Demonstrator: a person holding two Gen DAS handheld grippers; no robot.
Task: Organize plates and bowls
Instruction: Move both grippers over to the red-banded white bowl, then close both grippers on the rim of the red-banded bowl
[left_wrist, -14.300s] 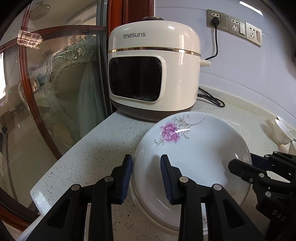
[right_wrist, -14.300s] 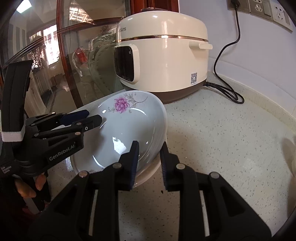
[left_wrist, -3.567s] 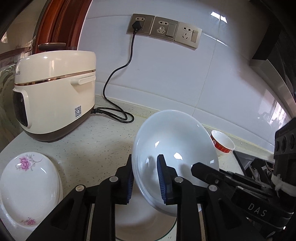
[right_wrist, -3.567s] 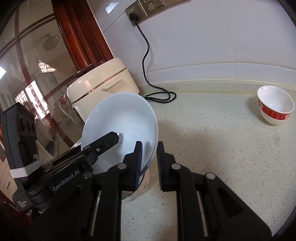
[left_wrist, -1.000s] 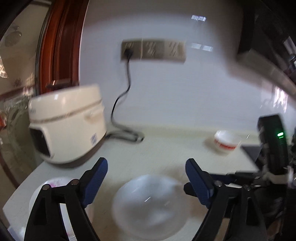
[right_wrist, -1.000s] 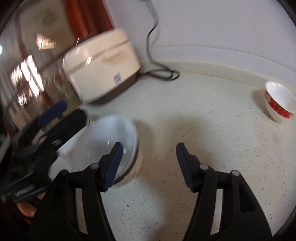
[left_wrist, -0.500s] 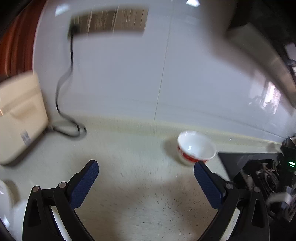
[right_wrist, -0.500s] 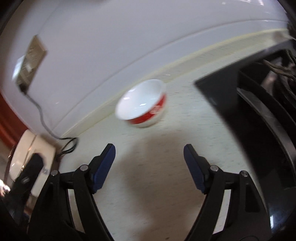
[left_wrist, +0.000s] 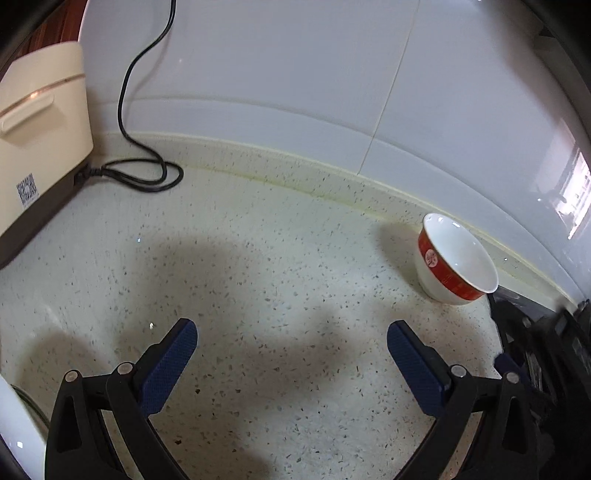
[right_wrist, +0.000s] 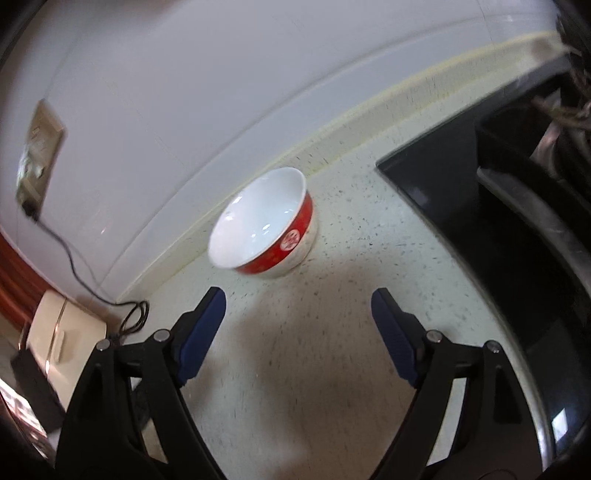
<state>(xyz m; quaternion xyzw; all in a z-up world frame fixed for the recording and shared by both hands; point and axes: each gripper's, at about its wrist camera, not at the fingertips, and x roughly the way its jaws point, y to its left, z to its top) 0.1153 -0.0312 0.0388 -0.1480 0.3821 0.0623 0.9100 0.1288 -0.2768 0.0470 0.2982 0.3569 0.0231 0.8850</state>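
A small white bowl with a red band (left_wrist: 455, 258) stands upright on the speckled counter near the back wall, to the right in the left wrist view. In the right wrist view the bowl (right_wrist: 266, 230) sits just ahead of the fingers, slightly left of centre. My left gripper (left_wrist: 291, 347) is open and empty above the bare counter, well left of the bowl. My right gripper (right_wrist: 297, 314) is open and empty, close in front of the bowl. A white plate edge (left_wrist: 14, 432) shows at the bottom left.
A cream rice cooker (left_wrist: 37, 122) stands at the far left, its black cord (left_wrist: 144, 173) looped on the counter. A black stove (right_wrist: 498, 236) lies right of the bowl. The right hand-held unit (left_wrist: 546, 354) shows at the right edge. The tiled wall runs behind.
Both grippers let go of the large white bowl, opened wide and swung right toward the red-banded bowl. The right gripper has come closer to it.
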